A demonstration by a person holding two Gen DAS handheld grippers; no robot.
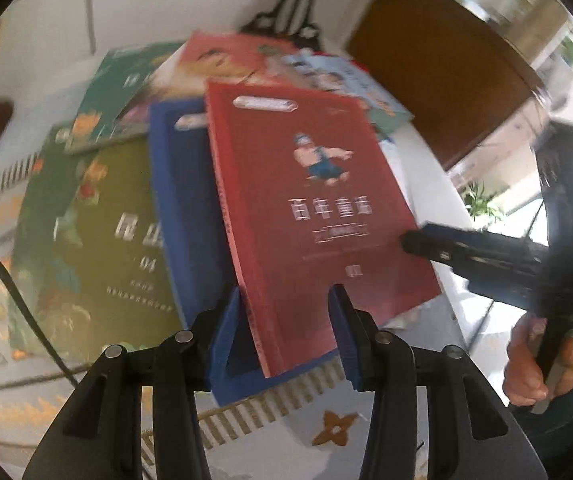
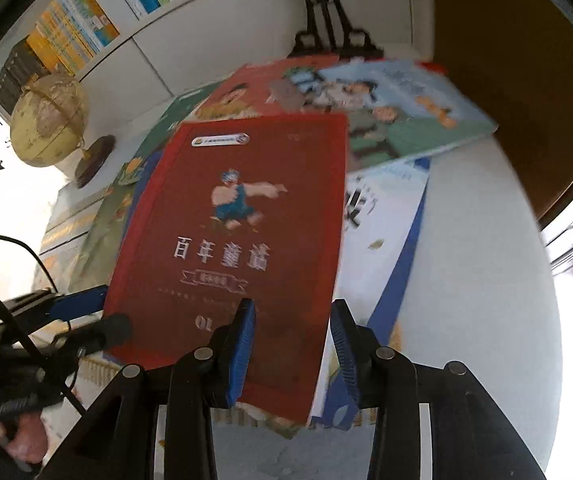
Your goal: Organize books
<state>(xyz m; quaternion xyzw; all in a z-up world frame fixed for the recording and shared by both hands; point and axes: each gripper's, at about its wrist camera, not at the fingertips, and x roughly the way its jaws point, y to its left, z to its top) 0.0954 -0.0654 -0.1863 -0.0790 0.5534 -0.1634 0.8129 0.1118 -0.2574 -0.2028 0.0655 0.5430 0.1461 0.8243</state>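
Above a loose scatter of picture books, we see the red book point(image 1: 318, 208) raised and tilted, its near short edge toward both cameras. It is the task's thing at this step: one volume being lifted clear of the heap for sorting. The left tongs point(image 1: 290, 320) straddle its lower spine-side corner, jaws partly open, the left pad against the page edge; motion blur leaves us unable to say whether the pads truly pinch it. The right tongs point(image 2: 292, 340) straddle the near right corner in the same way, jaws about equally apart, and they appear to bear on the cover rather than grip it firmly. Beneath lie a blue book point(image 1: 182, 208), a green book point(image 1: 98, 240) and a pale blue book point(image 2: 406, 108), overlapping on the white bench point(image 2: 478, 280). Beyond stand a globe point(image 2: 48, 120) and a bookshelf point(image 2: 70, 32) with upright volumes. We judge the next move calls for keeping both holds level while carrying the red book to a tidy stack, squaring its edges before release.
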